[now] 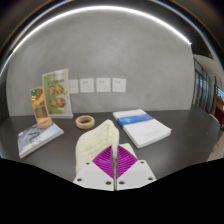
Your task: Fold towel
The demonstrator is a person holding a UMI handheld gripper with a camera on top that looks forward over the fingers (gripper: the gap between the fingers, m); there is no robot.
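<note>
Your gripper (116,160) sits nearest, its white fingers close together with purple pads (106,158) almost meeting, holding nothing. Just beyond the fingertips, slightly right, lies the towel (142,127), a soft white-and-blue folded rectangle on the dark table (60,150). A tape roll (85,122) sits left of it.

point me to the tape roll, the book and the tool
tape roll (85,122): gripper view, on its ring's front wall.
book (142,126): gripper view, on the middle of its white cover.
tool (115,152): gripper view, midway between its fingertips, fingers nearly together with nothing between them.
</note>
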